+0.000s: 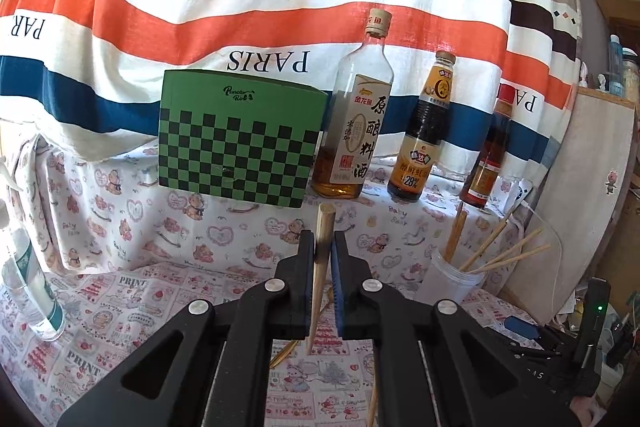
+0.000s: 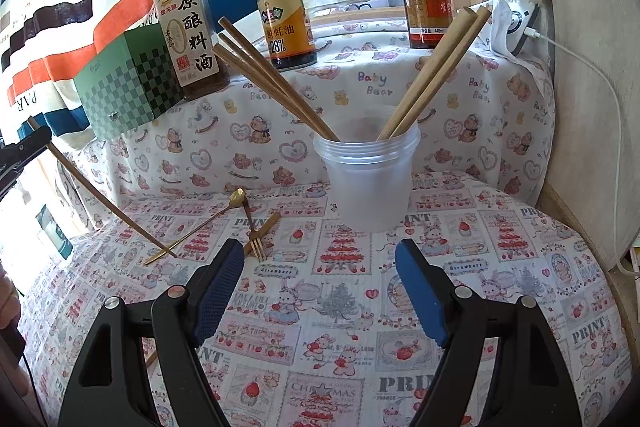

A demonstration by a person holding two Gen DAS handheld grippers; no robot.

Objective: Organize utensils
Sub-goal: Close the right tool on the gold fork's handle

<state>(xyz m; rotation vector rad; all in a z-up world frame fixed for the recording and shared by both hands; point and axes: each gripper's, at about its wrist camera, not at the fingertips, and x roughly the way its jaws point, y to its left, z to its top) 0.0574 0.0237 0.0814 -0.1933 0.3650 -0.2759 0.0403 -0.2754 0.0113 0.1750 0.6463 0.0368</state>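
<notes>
Chopstick (image 1: 320,267) stands nearly upright between the pads of the left tool (image 1: 324,247), clamped tight, its tip just above the patterned counter (image 1: 120,307). Far right stands a plastic cup (image 1: 448,279) holding more chopsticks, with a green checked box (image 1: 236,139) and sauce bottles (image 1: 424,131) behind.

From the right wrist, the right tool (image 2: 320,259) hovers with pads wide apart and nothing between them. The cup (image 2: 368,183) stands just beyond; a gold spoon (image 2: 200,223) and fork (image 2: 260,235) lie left of it.
</notes>
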